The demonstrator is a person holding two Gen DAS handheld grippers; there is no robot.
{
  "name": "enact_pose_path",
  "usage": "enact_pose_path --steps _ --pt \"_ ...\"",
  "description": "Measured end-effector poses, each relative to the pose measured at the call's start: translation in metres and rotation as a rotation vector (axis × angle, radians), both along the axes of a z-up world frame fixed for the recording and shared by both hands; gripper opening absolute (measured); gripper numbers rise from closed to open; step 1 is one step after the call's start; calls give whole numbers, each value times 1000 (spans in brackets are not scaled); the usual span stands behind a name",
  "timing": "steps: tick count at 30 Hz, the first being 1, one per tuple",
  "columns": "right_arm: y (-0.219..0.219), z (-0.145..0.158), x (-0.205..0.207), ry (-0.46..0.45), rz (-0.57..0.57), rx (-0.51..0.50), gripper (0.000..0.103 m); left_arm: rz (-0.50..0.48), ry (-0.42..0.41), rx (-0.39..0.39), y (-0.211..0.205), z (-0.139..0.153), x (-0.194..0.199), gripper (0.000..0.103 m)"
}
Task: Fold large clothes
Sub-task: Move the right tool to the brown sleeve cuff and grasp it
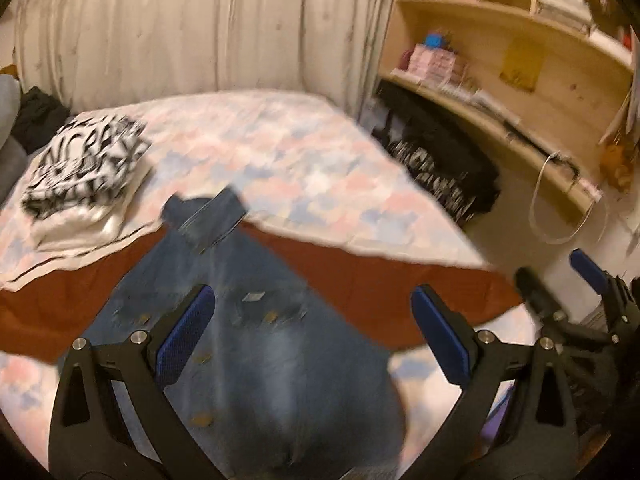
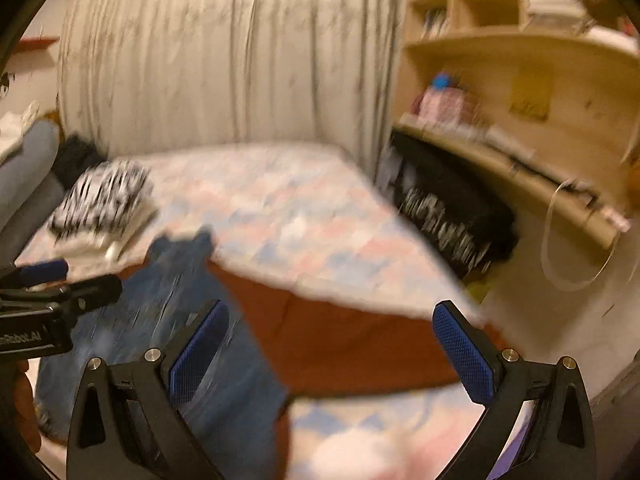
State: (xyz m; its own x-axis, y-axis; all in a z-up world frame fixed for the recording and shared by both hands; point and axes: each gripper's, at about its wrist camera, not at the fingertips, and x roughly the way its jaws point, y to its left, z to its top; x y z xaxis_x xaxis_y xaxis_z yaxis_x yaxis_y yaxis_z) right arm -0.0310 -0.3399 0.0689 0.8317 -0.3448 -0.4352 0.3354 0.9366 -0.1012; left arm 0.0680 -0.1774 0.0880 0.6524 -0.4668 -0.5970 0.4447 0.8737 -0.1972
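Blue jeans (image 1: 248, 320) on the bed (image 1: 304, 160), left gripper (image 1: 312, 336) wide above them — right gripper (image 2: 332, 344) wide beside them, folded patterned stack (image 1: 84, 172) beyond.

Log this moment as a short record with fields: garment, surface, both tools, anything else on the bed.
garment: blue jeans lying spread on the bed, unfolded
surface: bed with pastel checked cover, a rust-red sheet showing in front
left tool: open, over the jeans, holding nothing
right tool: open, over the rust-red sheet, holding nothing
also on bed: folded stack, black-and-white patterned piece on top
image: motion-blurred
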Motion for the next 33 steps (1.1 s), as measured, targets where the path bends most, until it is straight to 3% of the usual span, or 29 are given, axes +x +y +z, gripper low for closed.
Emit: enact_pose_path --steps 4,8,11,15,18,21,23,26,29,33 --pt "-46 44 -21 -185 -47 -53 103 -25 -4 -27 -31 16 20 98" --pt "-99 80 -32 -241 -91 -34 103 -33 -76 7 -69 23 34 98" --pt "-143 86 -26 -209 -83 16 103 -51 -82 15 -97 15 45 98" --pt "-205 80 -17 -120 -168 40 103 -70 -47 22 -133 -13 61 98" --pt "-247 46 1 -47 -199 76 103 -68 4 30 -153 -44 73 98" --pt "-294 9 9 40 -232 189 103 -53 60 32 -174 -88 88 98" --pt "-311 -33 17 95 -255 259 100 -40 51 43 -181 -109 92 98" --pt "-338 -92 8 182 -321 348 81 -27 29 57 -186 -140 93 98" --pt "-363 -163 0 256 -383 471 79 -26 56 69 -193 -169 96 98" --pt "-394 -232 -3 336 -449 618 78 -28 105 98 -199 -195 101 98"
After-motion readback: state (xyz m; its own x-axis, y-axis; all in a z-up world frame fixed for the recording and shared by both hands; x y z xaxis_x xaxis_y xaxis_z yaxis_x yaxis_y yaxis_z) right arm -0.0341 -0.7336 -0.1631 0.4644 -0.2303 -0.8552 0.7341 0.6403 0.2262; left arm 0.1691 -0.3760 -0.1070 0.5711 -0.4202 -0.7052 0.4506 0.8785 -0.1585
